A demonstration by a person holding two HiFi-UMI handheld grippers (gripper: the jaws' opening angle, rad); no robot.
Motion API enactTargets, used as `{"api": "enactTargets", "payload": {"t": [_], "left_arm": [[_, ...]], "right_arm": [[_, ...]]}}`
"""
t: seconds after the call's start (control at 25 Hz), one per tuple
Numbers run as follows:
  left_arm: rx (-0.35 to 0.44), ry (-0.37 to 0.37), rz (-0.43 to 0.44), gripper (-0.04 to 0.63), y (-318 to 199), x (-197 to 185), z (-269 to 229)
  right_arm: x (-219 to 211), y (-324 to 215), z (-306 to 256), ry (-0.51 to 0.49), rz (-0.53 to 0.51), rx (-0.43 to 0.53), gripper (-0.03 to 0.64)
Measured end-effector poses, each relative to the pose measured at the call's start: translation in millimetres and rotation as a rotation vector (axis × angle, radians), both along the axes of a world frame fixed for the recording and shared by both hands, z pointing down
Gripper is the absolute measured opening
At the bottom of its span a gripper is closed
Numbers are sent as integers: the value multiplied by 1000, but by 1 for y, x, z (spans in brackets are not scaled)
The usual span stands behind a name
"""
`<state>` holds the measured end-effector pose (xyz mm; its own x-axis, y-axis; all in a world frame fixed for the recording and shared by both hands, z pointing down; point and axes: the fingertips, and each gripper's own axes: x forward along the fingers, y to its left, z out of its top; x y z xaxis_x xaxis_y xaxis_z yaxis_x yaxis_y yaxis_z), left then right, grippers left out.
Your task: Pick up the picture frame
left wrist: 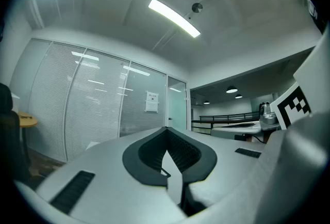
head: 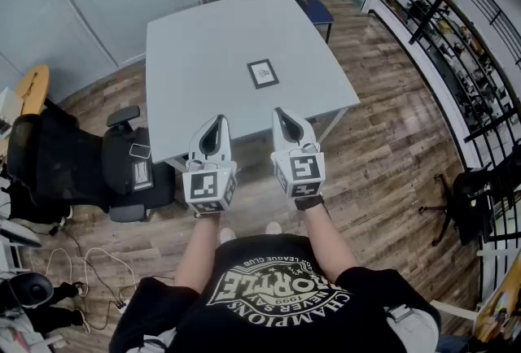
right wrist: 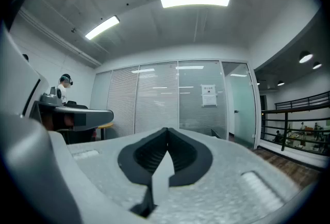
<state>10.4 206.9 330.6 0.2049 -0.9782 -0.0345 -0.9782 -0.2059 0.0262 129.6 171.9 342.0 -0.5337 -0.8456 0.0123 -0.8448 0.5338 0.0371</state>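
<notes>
approach step: picture frame [head: 262, 73] lies flat on the table [head: 203, 42], nearer its right edge; left gripper [head: 218, 120] and right gripper [head: 280, 112], both closed and empty, probably need to open and reach.

Bottom centre of the head view: the shirt [head: 277, 294] print, upside down, reads "CHAMPIONS", "NEVER SAY" and "LEAGUE CLUB". Mid-frame in both gripper views, the notice [left wrist: 151, 101] on the glass wall [left wrist: 98, 109] is too small to read.

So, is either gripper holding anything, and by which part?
Nothing is held. The left gripper and right gripper are shut, empty; the dark-edged picture frame lies on the grey table.
</notes>
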Motion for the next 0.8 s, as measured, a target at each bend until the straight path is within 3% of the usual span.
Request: {"api": "enactTargets", "payload": {"t": [0.44, 0.8], "left_arm": [[-103, 31, 16, 3, 4, 55, 33], [-134, 55, 30, 3, -37, 32, 53]], "right_arm": [[47, -3, 26, -50, -16, -66, -2], [0, -39, 43, -22, -79, -96, -2]]}}
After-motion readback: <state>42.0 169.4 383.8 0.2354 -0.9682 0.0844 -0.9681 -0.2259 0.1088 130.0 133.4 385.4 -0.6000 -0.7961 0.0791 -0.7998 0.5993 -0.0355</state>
